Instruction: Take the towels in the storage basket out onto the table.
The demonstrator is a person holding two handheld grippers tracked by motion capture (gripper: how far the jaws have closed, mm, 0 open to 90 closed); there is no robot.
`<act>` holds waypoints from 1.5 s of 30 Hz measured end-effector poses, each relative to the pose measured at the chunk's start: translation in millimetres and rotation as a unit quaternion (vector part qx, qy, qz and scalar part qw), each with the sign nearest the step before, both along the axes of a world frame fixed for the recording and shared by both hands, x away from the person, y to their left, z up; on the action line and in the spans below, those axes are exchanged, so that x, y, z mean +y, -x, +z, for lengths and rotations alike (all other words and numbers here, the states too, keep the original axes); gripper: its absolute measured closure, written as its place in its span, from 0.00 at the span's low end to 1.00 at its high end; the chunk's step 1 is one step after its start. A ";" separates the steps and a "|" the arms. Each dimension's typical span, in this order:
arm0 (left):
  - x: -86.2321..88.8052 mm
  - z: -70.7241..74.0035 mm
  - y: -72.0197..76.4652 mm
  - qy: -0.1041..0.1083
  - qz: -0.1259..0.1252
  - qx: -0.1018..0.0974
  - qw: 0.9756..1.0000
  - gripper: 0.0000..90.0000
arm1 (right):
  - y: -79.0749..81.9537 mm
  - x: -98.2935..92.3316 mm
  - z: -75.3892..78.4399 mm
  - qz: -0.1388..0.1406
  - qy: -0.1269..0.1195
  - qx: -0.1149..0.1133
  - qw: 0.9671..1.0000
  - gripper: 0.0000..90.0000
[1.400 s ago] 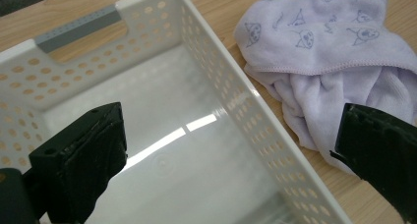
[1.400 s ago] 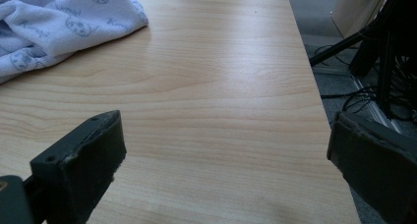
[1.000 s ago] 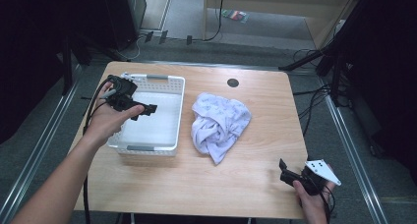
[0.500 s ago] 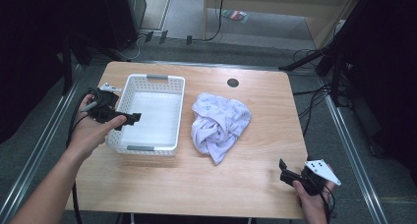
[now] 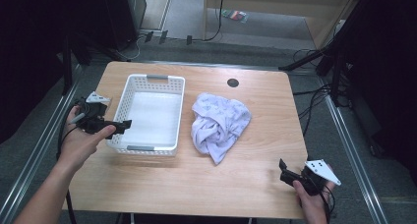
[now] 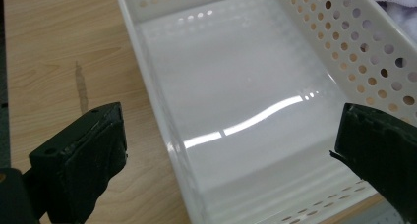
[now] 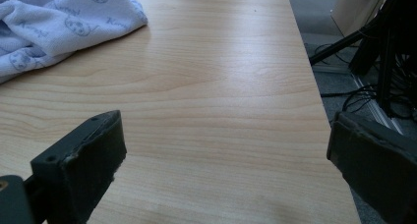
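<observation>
The white basket (image 5: 152, 113) is sitting empty on the left half of the bench (image 5: 246, 184), its long axis running from the person's side toward the far edge, with a grey handle at each short end and its open top facing straight up. Its perforated walls and glossy floor are showing clearly in the left gripper view (image 6: 236, 86).

The left hand-held gripper (image 5: 118, 126) is hovering at the basket's near left corner, jaws spread wide and holding nothing; in its own view one jaw is hanging over the bare wood outside the left wall and the other over the basket's inside, so the wall is lying between them but untouched. Judging from this, the step in hand is taking hold of the basket by that wall. To do it well, the gripper probably needs to be coming down squarely over the rim so both jaws are meeting the thin wall flat, then closing firmly; a skewed bite on slick plastic could be slipping or tipping the light basket.

Just beside the basket's right wall, apart from it, a crumpled pale lilac cloth (image 5: 219, 123) is lying in a heap. The right hand-held gripper (image 5: 284, 171) is resting near the bench's near right corner, jaws released and empty, well apart from the cloth.
</observation>
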State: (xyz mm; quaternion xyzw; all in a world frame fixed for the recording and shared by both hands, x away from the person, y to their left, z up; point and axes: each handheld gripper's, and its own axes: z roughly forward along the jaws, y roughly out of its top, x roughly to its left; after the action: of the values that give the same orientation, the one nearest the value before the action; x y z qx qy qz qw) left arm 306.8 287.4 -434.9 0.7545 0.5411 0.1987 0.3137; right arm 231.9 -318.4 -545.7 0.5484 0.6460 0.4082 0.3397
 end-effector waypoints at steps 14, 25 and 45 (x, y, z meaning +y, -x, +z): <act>35.1 -9.7 32.6 -0.001 0.046 -0.037 0.998 0.00 | -0.8 -0.4 -0.1 -0.005 -0.002 0.003 1.000 0.01; 70.4 -26.2 52.7 0.011 0.082 -0.048 0.995 0.00 | -1.1 0.0 -0.1 -0.006 -0.001 0.005 1.000 0.01; 91.6 -92.6 86.3 0.066 0.116 -0.082 0.988 0.00 | -1.3 0.2 -0.1 -0.007 0.001 0.006 1.000 0.01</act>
State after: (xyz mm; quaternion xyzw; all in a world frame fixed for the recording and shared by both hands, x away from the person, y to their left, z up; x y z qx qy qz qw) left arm 220.5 378.9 -527.5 0.6459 0.6091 0.2586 0.3807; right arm 233.2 -318.2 -545.8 0.5553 0.6442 0.4021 0.3391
